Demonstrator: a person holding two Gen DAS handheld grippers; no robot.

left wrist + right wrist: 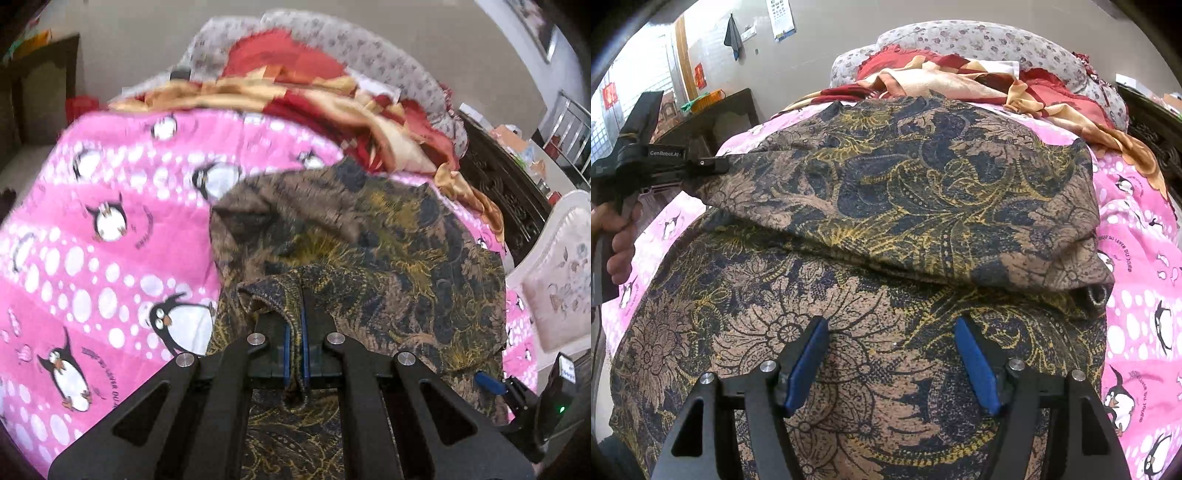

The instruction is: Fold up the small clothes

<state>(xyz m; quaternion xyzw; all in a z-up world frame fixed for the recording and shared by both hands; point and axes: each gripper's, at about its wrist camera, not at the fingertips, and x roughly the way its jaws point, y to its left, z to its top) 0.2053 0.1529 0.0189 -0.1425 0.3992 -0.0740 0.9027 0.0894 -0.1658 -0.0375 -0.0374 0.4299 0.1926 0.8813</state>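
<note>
- Left tool [295, 343] of mine is pressed together on a hem of the brown, navy and yellow floral-patterned knit garment [886, 184]; the cloth runs between its blue pads [287, 354] and a loop of it hangs out behind them.
- From the right wrist view, that same left tool [713, 166] sits at the garment's far left corner, with my hand [618, 236] on its handle, holding that corner up off the bed so the upper layer can travel over the lower one.
- My right tool [890, 354] is spread wide, pinching nothing; its blue pads [807, 365] hover over the near half of the garment, I judge to keep that half in place while the fold is made.
- The garment lies across the pink bedsheet printed with penguins and white dots [92, 229], one part already doubled over the other, a rounded fold running across its middle.
- Beyond it, at the head of the bed, a crumpled red and gold satin blanket [960, 79] rests against a grey flower-print pillow [979, 37], well apart from the work.
- I judge the fold is under way: the lifted corner needs carrying across and laying flat.
</note>
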